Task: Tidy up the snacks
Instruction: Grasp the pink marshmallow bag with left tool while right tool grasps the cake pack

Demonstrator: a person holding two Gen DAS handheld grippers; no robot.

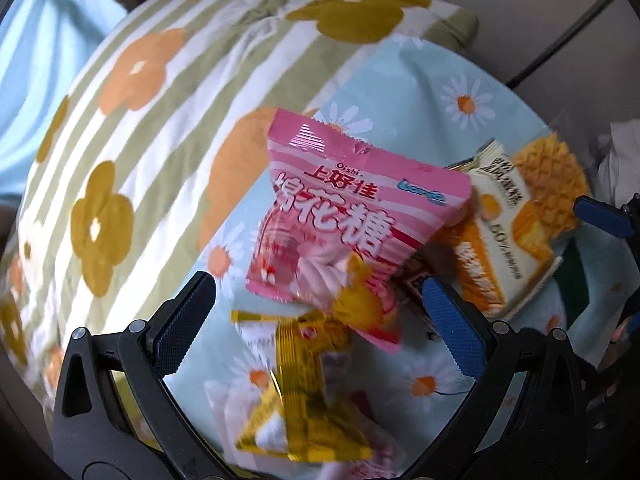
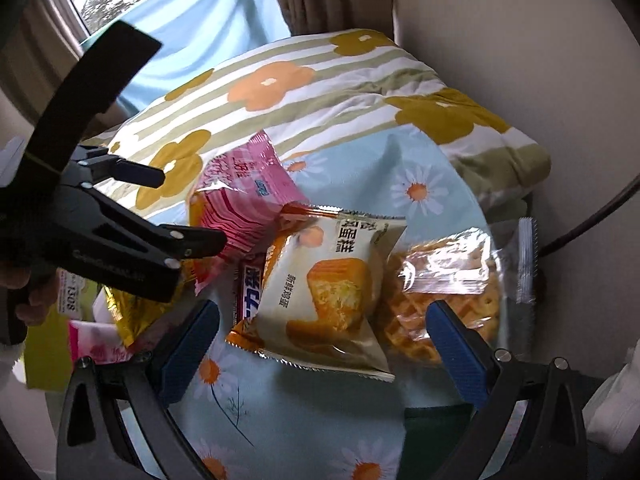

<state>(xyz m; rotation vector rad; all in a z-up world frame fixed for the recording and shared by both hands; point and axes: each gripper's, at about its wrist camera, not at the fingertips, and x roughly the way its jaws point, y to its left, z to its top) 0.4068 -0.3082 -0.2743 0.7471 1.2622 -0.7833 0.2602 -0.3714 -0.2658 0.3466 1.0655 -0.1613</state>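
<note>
The left gripper point(image 1: 316, 300) has its jaws spread wide with nothing between them, hovering over a pile of snacks on a pale blue daisy-print cloth point(image 1: 400, 92). At the centre of the left wrist view lies a pink marshmallow bag point(image 1: 340, 224), blurred, overlapping a yellow foil packet point(image 1: 308, 380) at the lower centre. The right gripper point(image 2: 322, 344) also has its jaws wide apart and empty. Between them in the right wrist view sits a cream egg-cake packet point(image 2: 332, 296), resting partly on a dark wrapped bar point(image 2: 250, 292) (label unreadable), with a clear bag of waffles point(image 2: 448, 300) just beside it at right. A striped flower-print pillow point(image 2: 320, 92) fills the upper frame behind the snacks
</note>
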